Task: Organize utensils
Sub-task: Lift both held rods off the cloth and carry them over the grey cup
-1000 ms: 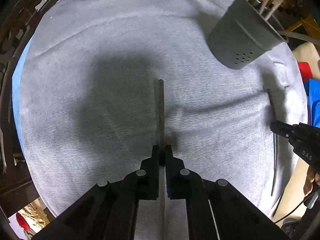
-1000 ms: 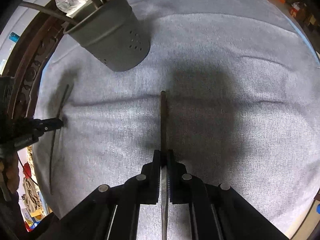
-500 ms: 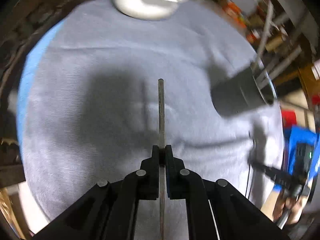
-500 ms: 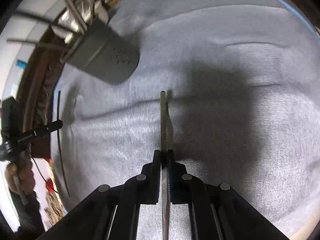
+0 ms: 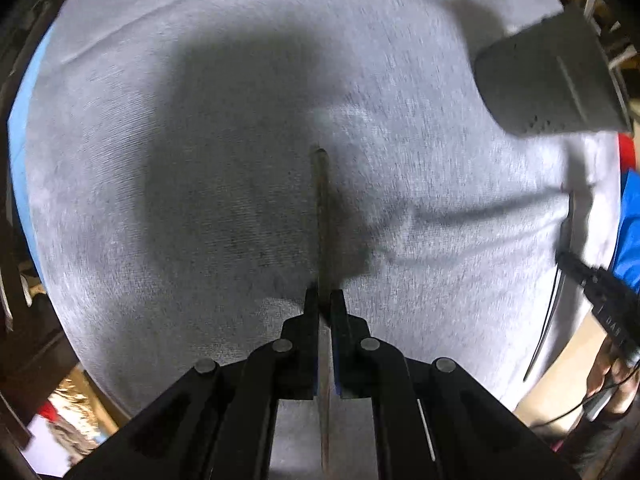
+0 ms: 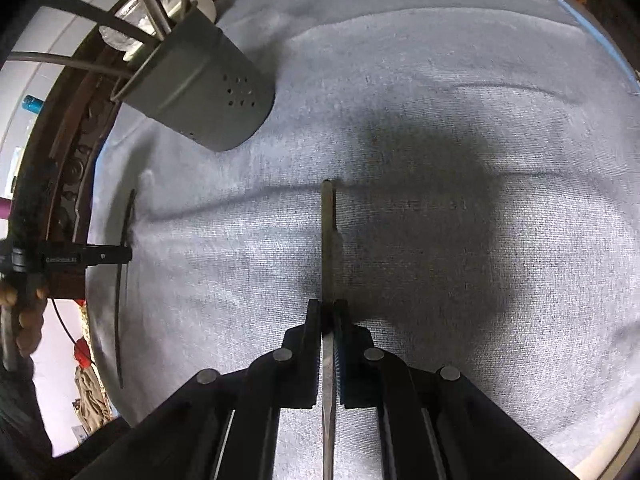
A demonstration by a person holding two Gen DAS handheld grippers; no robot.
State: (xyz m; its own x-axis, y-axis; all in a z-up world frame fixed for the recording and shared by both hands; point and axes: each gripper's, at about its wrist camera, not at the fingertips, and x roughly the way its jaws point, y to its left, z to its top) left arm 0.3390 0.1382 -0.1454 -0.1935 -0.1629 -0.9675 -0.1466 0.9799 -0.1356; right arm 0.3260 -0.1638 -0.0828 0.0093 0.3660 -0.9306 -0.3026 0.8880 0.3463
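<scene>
Grey holder (image 5: 548, 80) nearer frame's edge

Both your grippers point steeply down, clamped.
Your left gripper (image 5: 325, 300) and right gripper (image 6: 328, 308) each pinch a thin utensil.

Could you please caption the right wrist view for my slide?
Right gripper shut on a utensil above grey cloth, holder upper left.

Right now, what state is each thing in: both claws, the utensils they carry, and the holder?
Left claw: shut on a thin metal utensil.
Right claw: shut on its own metal utensil.
Grey perforated utensil holder: standing on the cloth, utensil handles sticking out.
Grey cloth: spread out, creased.
</scene>
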